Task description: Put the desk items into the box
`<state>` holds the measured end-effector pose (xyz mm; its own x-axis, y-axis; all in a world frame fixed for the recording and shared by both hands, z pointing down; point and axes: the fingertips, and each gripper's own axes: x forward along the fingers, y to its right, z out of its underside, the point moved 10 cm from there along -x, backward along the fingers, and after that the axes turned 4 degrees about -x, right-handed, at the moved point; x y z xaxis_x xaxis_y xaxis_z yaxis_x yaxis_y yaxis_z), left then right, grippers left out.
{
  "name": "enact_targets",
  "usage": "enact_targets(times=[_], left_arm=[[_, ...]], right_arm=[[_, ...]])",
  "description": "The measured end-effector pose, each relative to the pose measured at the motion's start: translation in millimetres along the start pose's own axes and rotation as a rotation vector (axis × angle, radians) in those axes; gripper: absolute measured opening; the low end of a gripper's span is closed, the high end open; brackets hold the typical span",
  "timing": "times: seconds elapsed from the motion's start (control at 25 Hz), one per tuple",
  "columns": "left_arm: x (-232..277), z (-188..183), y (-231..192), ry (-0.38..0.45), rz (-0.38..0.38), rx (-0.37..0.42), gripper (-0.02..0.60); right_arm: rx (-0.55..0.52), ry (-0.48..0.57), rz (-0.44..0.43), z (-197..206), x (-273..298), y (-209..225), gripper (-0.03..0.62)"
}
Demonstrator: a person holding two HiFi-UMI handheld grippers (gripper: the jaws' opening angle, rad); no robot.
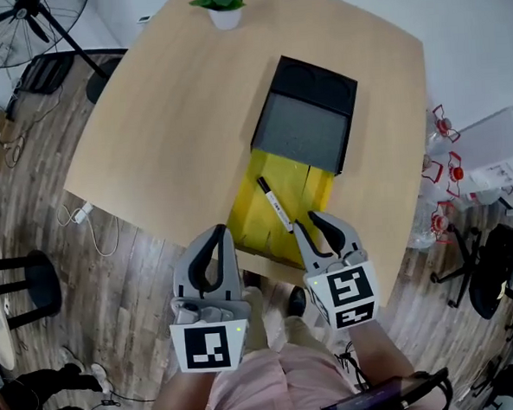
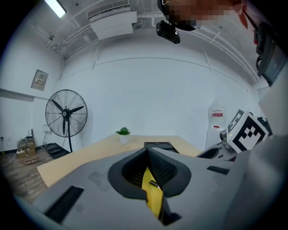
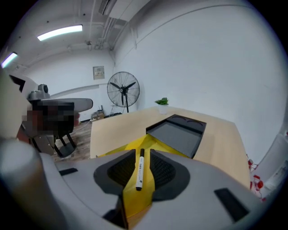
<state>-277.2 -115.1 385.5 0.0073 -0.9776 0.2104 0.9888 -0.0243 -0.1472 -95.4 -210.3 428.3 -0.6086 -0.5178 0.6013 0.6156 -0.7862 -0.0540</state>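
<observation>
A black marker (image 1: 275,204) lies on a yellow folder (image 1: 266,221) at the table's near edge. Beyond it, partly on the folder, sits the black box (image 1: 308,119) with a grey inside. My left gripper (image 1: 221,230) hovers shut and empty over the near edge, left of the folder. My right gripper (image 1: 308,221) hangs just right of the marker's near end, slightly open and holding nothing. In the right gripper view the marker (image 3: 140,168) shows through the gap between the jaws, with the box (image 3: 175,134) behind. The left gripper view shows the folder (image 2: 150,193) past the closed tips.
A small potted plant (image 1: 223,4) stands at the table's far edge. The wooden table (image 1: 173,118) is bare on its left side. A standing fan (image 1: 20,28) is on the floor at far left. Office chairs (image 1: 495,272) and red-handled jugs are to the right.
</observation>
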Motion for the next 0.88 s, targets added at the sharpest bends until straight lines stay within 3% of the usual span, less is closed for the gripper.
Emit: enact_targets(times=[0.32, 0.56, 0.88], left_arm=[[-46, -61, 72, 0.176, -0.015, 0.091, 0.011], [-80, -95, 120, 0.283, -0.012, 0.110, 0.011], [-107, -121, 162, 0.361, -0.009, 0.140, 0.011]], right_arm=[[-0.031, 0.254, 0.031, -29, -100, 15, 0.060], [-0.086, 0.455, 0.060, -51, -177, 18, 0.008], [-0.156, 0.574, 0.094, -53, -238, 13, 0.002]])
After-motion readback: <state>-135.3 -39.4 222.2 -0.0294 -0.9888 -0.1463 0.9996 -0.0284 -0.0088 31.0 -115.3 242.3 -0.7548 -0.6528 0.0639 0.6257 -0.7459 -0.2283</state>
